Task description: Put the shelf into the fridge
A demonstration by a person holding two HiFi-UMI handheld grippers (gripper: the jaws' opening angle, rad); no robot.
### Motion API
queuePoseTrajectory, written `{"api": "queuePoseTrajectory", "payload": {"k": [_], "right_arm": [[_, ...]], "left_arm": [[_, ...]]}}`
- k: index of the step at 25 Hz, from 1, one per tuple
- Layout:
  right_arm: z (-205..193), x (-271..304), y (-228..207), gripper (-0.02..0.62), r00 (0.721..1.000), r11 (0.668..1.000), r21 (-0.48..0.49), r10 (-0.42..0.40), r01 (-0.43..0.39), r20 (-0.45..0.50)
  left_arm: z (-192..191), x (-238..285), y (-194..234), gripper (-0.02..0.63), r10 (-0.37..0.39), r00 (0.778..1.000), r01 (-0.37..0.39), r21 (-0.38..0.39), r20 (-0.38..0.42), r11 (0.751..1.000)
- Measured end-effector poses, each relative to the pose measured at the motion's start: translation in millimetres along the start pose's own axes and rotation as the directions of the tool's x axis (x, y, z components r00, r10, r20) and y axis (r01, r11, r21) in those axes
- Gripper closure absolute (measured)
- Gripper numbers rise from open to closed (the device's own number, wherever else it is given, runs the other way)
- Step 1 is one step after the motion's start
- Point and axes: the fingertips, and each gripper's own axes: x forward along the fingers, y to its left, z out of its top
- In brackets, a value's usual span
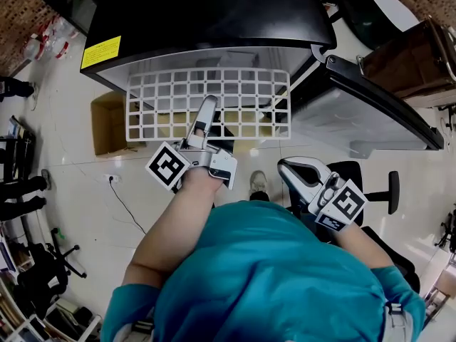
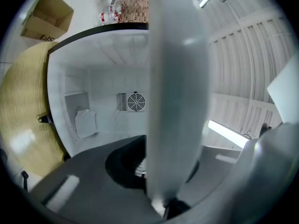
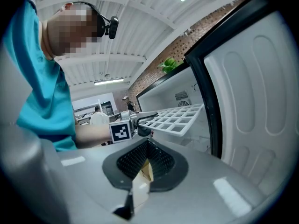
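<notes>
The fridge stands open on the far side, its door swung right. The shelf is held level at its mouth, likely for sliding in, with its near edge pinched in the left gripper's fingers. The right gripper (idle, near the body) seems closed on nothing.

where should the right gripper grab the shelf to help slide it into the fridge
On the shelf, probably the near rim bar, right of the left gripper, coming from the person's side, one jaw above, one below. It lies flat, far edge toward the open fridge, and the left gripper holds only mid-rim.
</notes>
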Motion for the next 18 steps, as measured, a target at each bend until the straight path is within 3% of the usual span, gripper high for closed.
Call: {"api": "queuePoseTrajectory", "payload": {"k": [12, 18], "right_arm": [[-3.0, -0.5, 1.8, 0.594, 1.0, 1.0, 0.004, 0.003, -0.003, 0.005], [-4.4, 3.5, 6.8, 0.594, 1.0, 1.0, 0.004, 0.016, -0.016, 0.0]], "left_arm": [[1.3, 9.4, 7.1, 0.563, 0.051, 0.999, -0.051, 0.039, 0.002, 0.998], [0.9, 0.4, 18.8, 0.56, 0.167, 0.986, -0.167, 0.04, -0.008, 0.985]]}}
